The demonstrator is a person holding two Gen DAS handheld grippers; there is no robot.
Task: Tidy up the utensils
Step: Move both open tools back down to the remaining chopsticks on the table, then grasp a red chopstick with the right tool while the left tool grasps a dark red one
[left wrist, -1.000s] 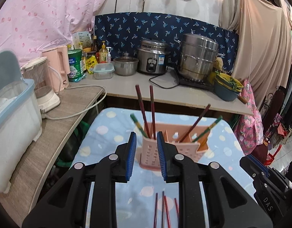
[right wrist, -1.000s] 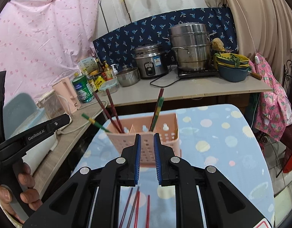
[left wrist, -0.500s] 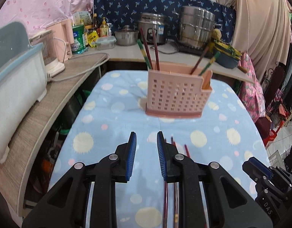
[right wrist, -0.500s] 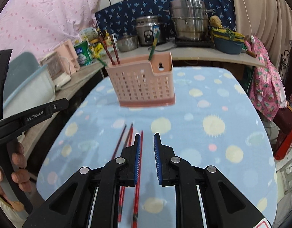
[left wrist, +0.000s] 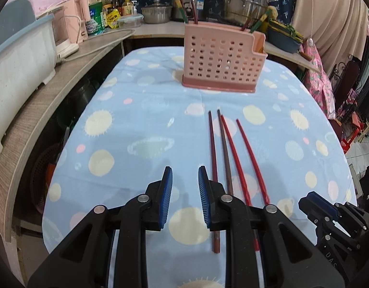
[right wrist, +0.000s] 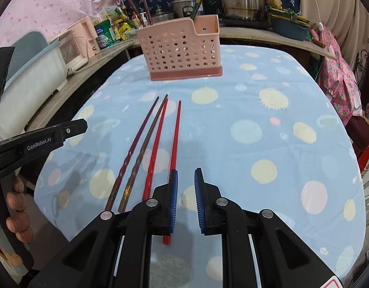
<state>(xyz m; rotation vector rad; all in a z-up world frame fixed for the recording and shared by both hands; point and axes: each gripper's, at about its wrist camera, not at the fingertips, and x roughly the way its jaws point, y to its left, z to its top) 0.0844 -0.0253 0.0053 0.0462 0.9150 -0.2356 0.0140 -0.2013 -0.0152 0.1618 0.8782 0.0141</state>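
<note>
A pink perforated utensil holder (left wrist: 223, 60) stands at the far end of the blue spotted tablecloth (left wrist: 136, 129); it also shows in the right wrist view (right wrist: 182, 50). Several chopsticks stick up out of it (left wrist: 179, 2). Two dark chopsticks (left wrist: 213, 153) and two red chopsticks (left wrist: 249, 153) lie side by side on the cloth, also seen in the right wrist view (right wrist: 158, 139). My left gripper (left wrist: 184, 180) is open and empty, just left of the chopsticks' near ends. My right gripper (right wrist: 185, 180) is open and empty, just right of the rightmost red chopstick (right wrist: 176, 132).
A counter runs along the left and back with a white tub (left wrist: 18, 55), a pink kettle (left wrist: 76, 26), cans and bottles, a rice cooker and a steel steamer pot (left wrist: 247, 2). Pink fabric hangs at the table's right (right wrist: 338, 72). The table's edges fall away on both sides.
Both grippers have pulled back and down from the holder toward the near end of the table. The loose chopsticks now lie just ahead of the fingers. Both jaws have opened a little wider.
</note>
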